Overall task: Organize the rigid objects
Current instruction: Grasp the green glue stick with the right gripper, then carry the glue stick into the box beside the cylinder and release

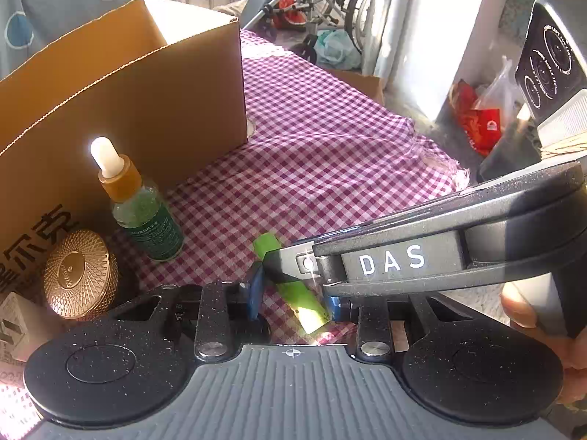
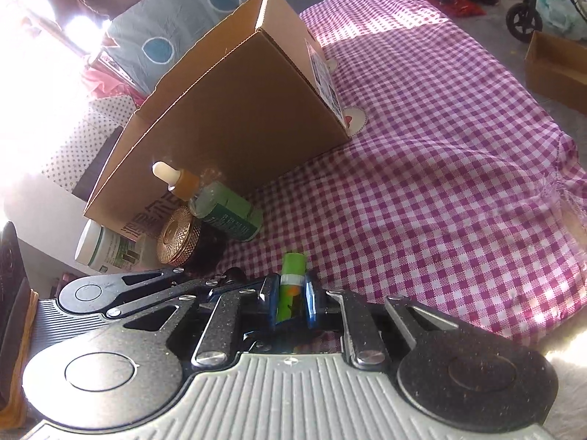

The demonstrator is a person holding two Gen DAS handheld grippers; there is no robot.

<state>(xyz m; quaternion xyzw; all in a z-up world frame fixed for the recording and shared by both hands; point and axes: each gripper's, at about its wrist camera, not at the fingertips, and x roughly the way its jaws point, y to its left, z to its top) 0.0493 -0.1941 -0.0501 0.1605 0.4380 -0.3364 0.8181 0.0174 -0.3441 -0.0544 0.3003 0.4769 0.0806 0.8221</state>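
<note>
A green tube lies on the checked cloth between the blue pads of my left gripper, which stands open around it. My right gripper is shut on the same green tube; its arm crosses the left wrist view from the right. A green dropper bottle stands upright in front of the cardboard box. A gold round tin leans beside the bottle. The bottle and tin also show in the right wrist view.
A white jar lies left of the tin by the box. The purple checked cloth covers the table and drops off at its right edge. A wheelchair and bags stand on the floor beyond.
</note>
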